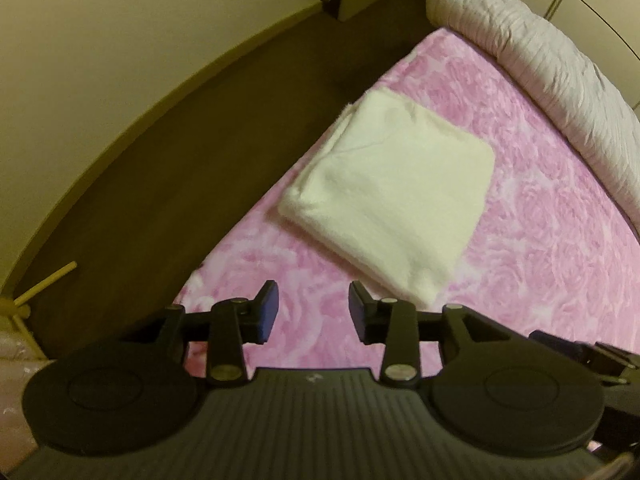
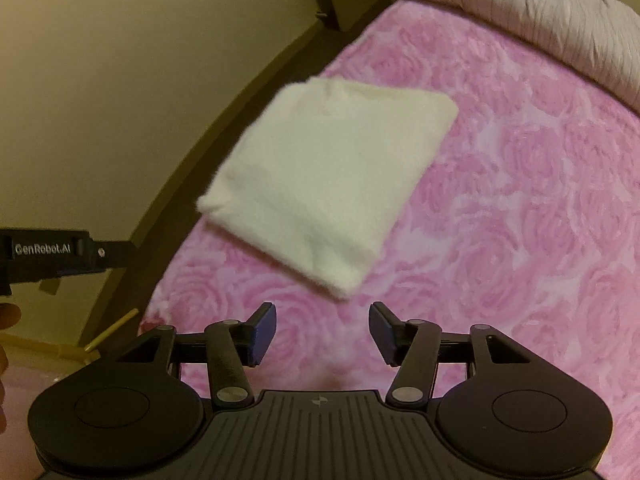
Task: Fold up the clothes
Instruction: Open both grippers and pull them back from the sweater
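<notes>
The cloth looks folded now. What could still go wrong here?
1. The cloth lies near the bed edge, one corner about at it; a nudge could slide it to the floor.
2. Both tongs, left and right, are open and empty just above the near corner; dipping could snag it and undo the fold.

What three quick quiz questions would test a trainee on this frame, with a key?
1. True or false: the left tool is gripping the folded white garment.
2. Where does the garment lie? A) on the floor B) near the edge of the pink rose-patterned blanket C) on the white rolled duvet
3. Fill in: both the left tool and the right tool have ____ jaws.

Key: 1 false, nothing is between its pads; 2 B; 3 open.
</notes>
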